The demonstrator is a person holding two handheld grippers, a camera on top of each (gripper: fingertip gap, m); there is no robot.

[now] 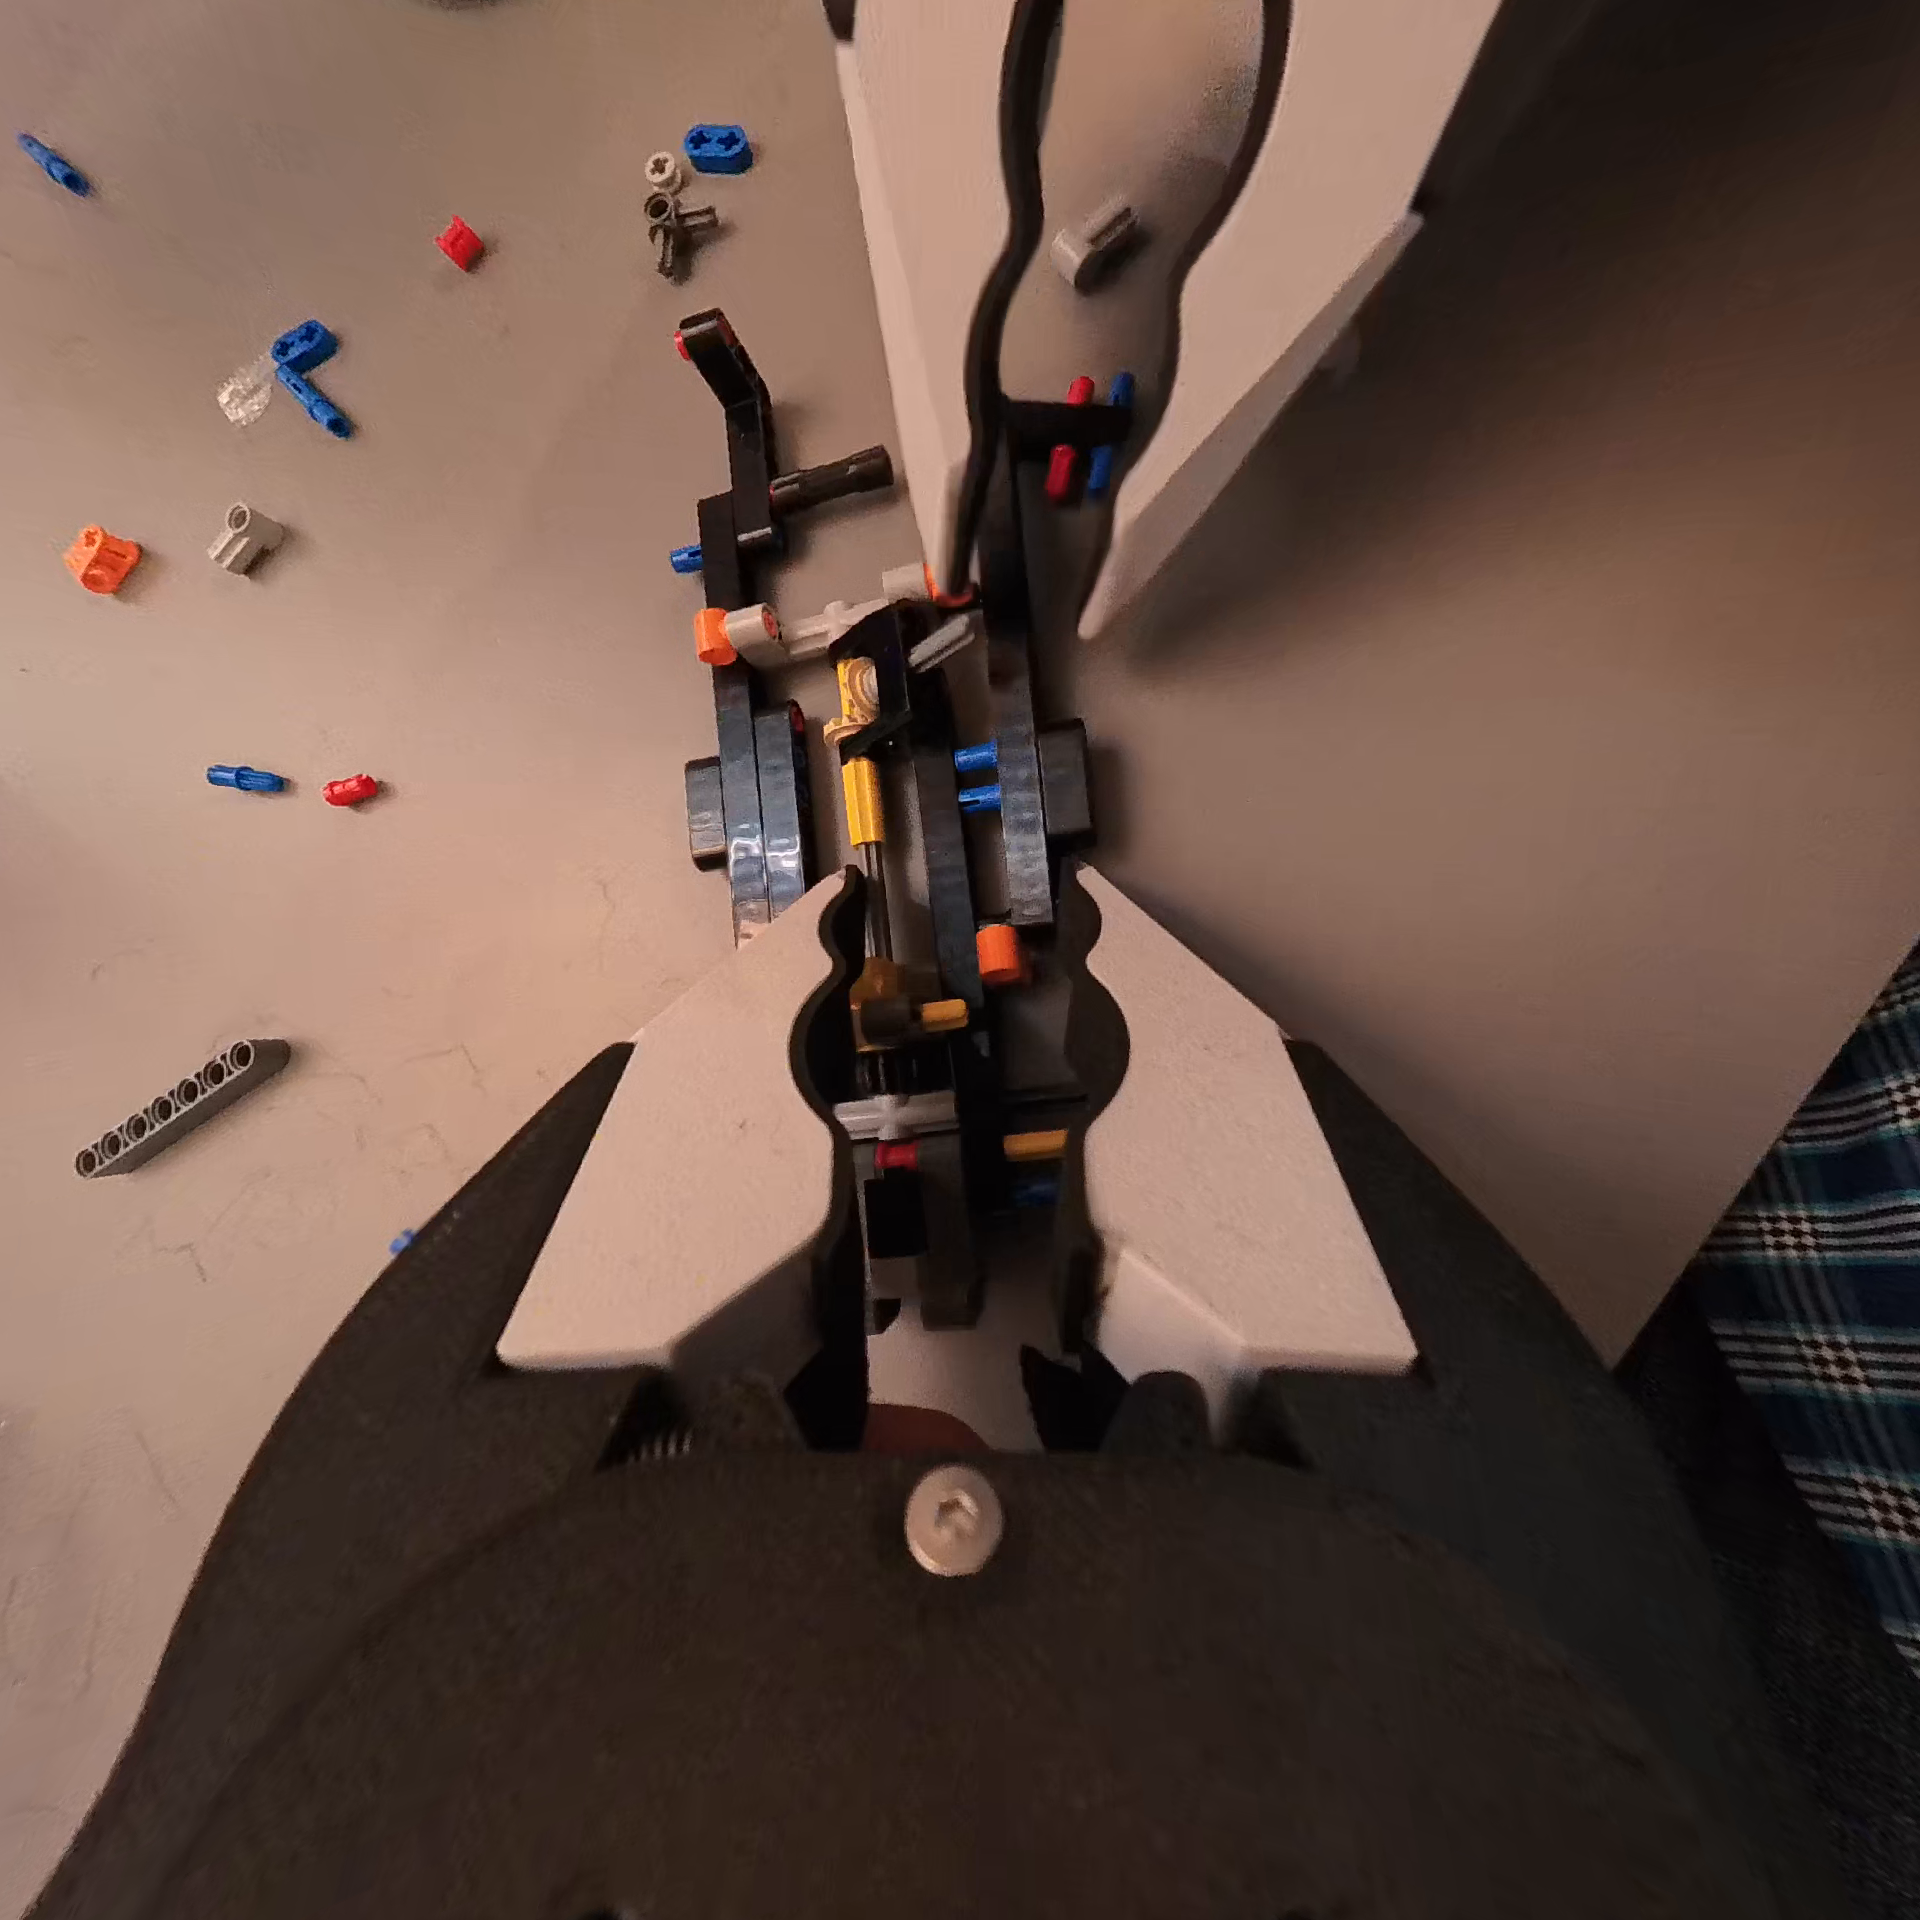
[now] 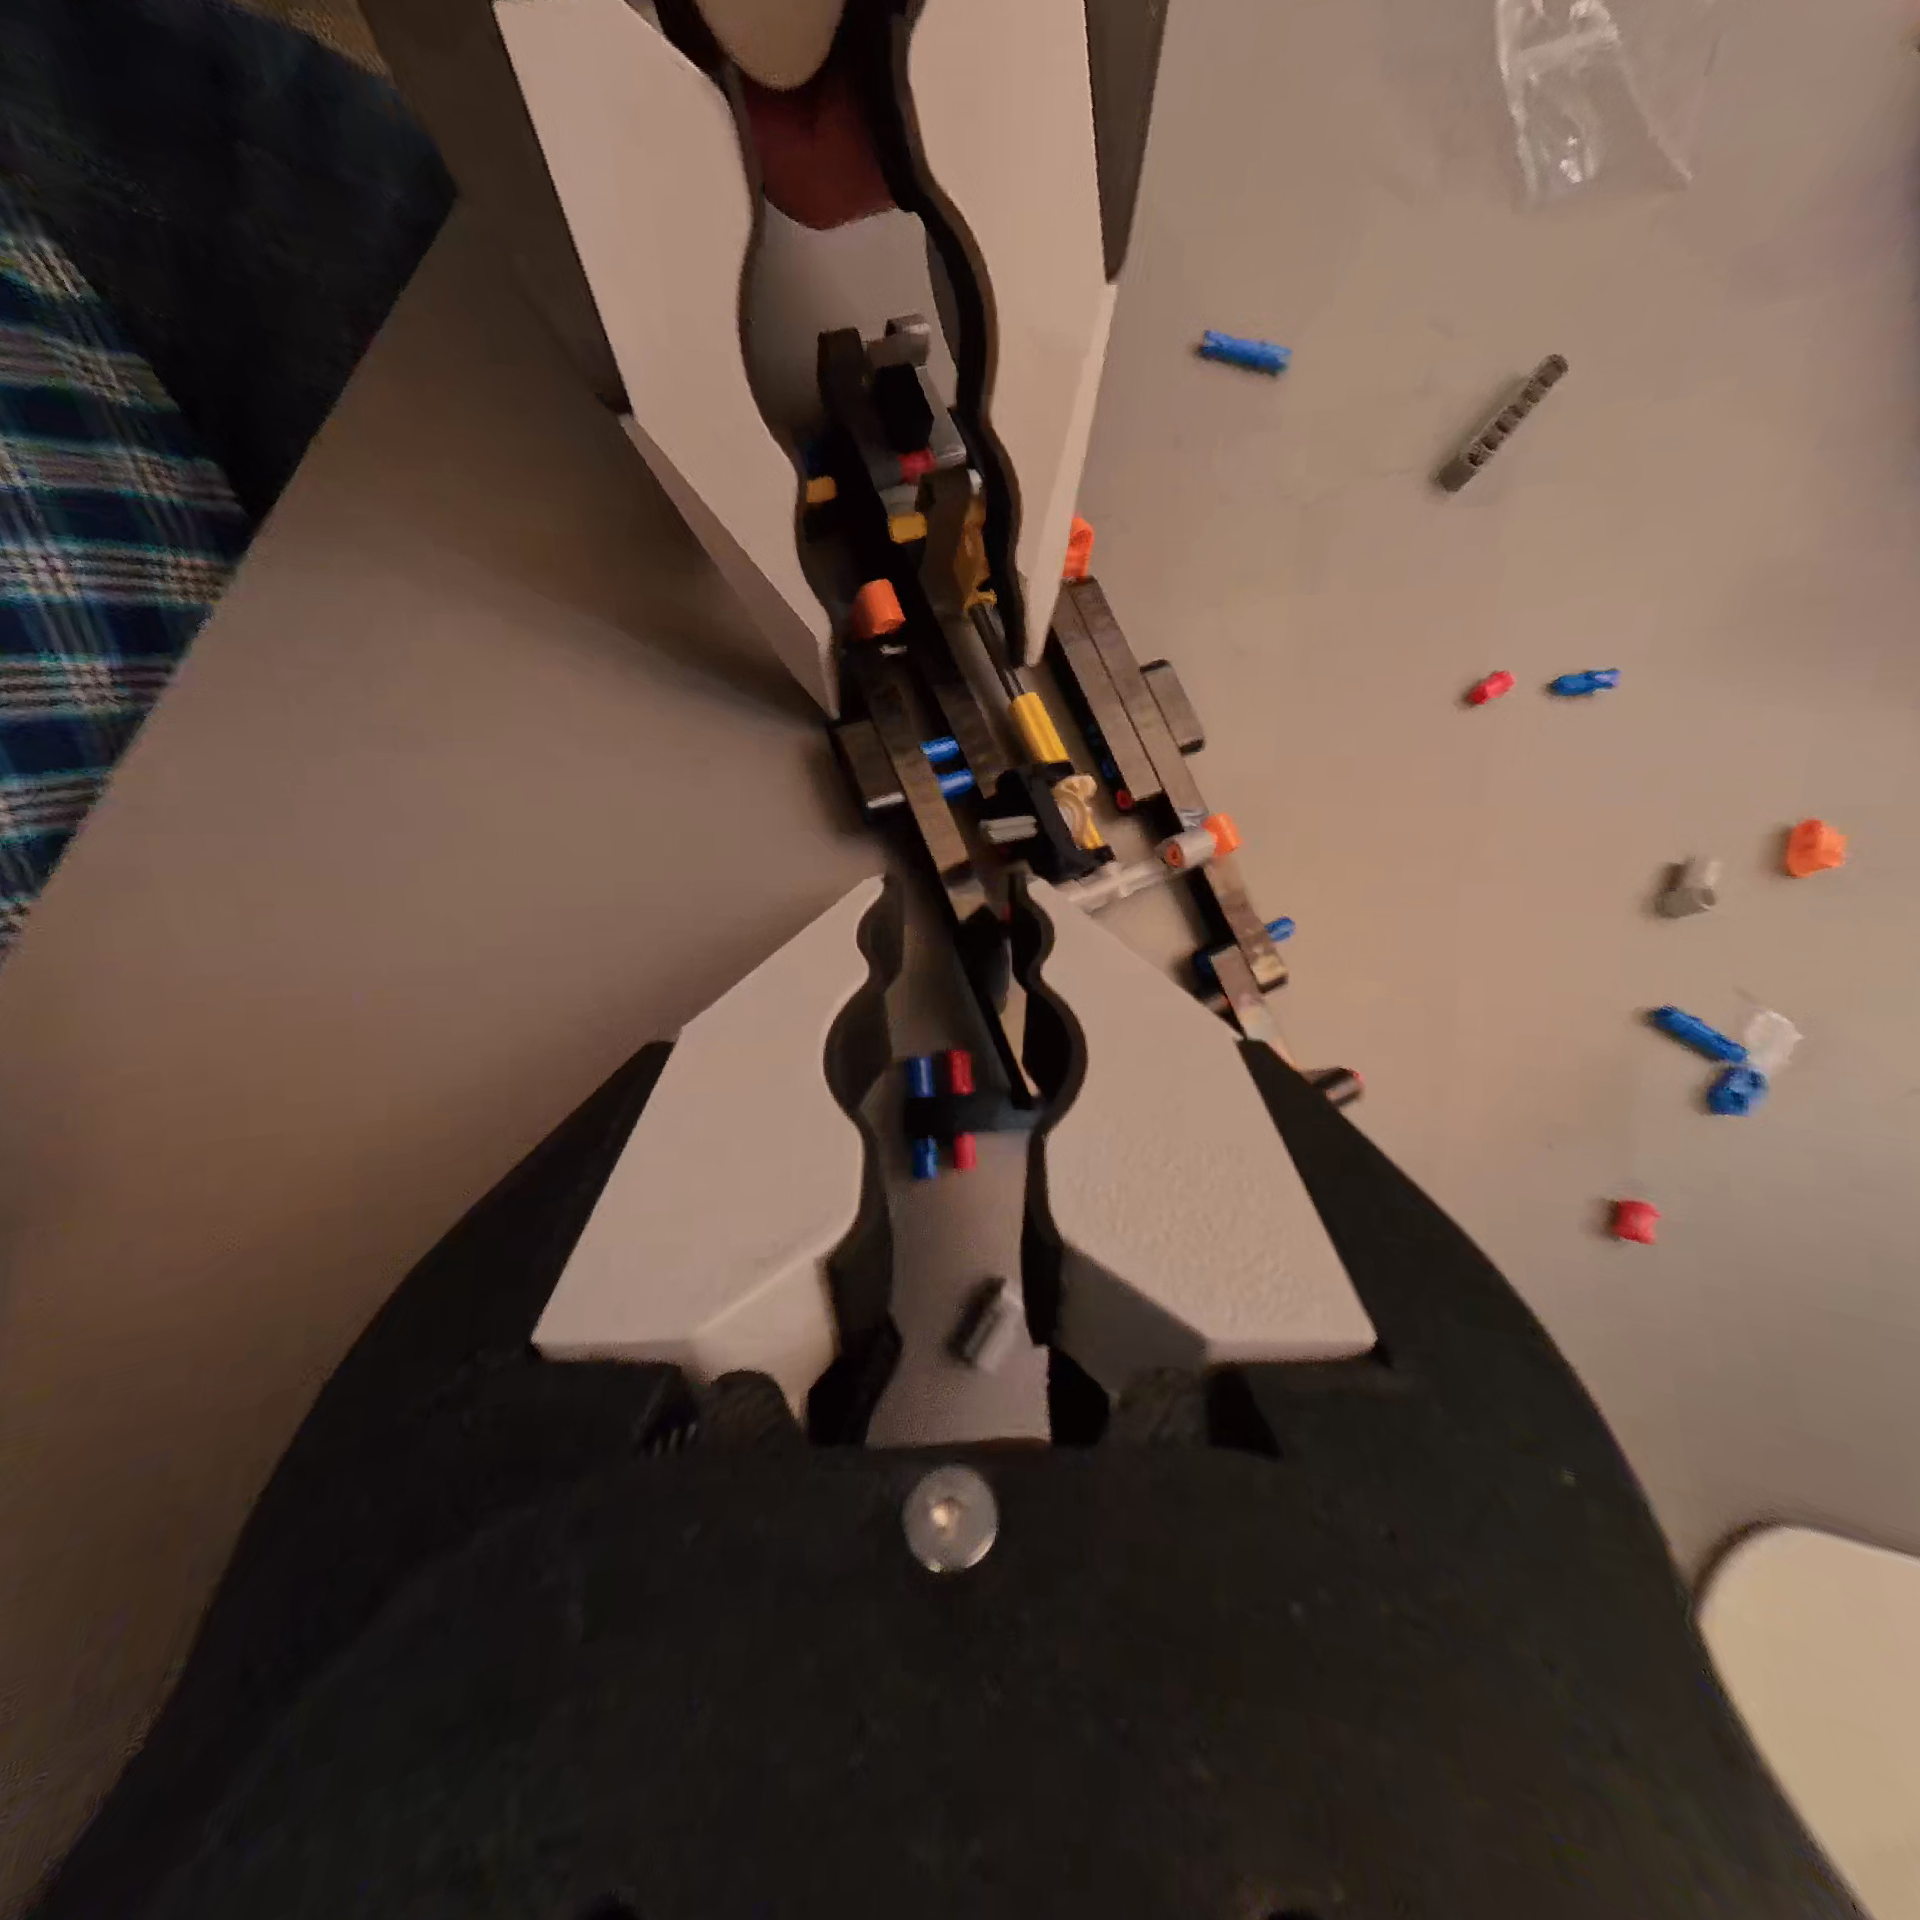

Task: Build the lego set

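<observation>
A half-built lego assembly (image 1: 935, 769) of black beams lies on the beige table (image 1: 436, 935). It carries a yellow shock absorber (image 1: 862, 795), orange bushes and blue pins. My left gripper (image 1: 961, 883) is shut on its near end. My right gripper (image 1: 1018, 592) comes in from the top and pinches the far end, where a black cross piece with red and blue pins (image 1: 1070, 436) sits. In the right wrist view the assembly (image 2: 1023, 748) runs diagonally between my right gripper (image 2: 961, 894) below and my left gripper (image 2: 935, 665) above. The cross piece (image 2: 940, 1112) lies between the right fingers.
Loose parts lie scattered on the table: a long grey beam (image 1: 182, 1107) (image 2: 1501, 421), an orange connector (image 1: 101, 558) (image 2: 1813, 847), a grey connector (image 1: 244, 537), blue pins and red bushes. A clear plastic bag (image 2: 1590, 94) lies far right. Plaid cloth (image 1: 1829, 1299) borders the table. My right fingertips sit around 5 cm from my left ones. The long grey beam (image 1: 182, 1107) is about 15 cm from my left fingertips. Seen from the right wrist view (image 2: 1507, 412) as well.
</observation>
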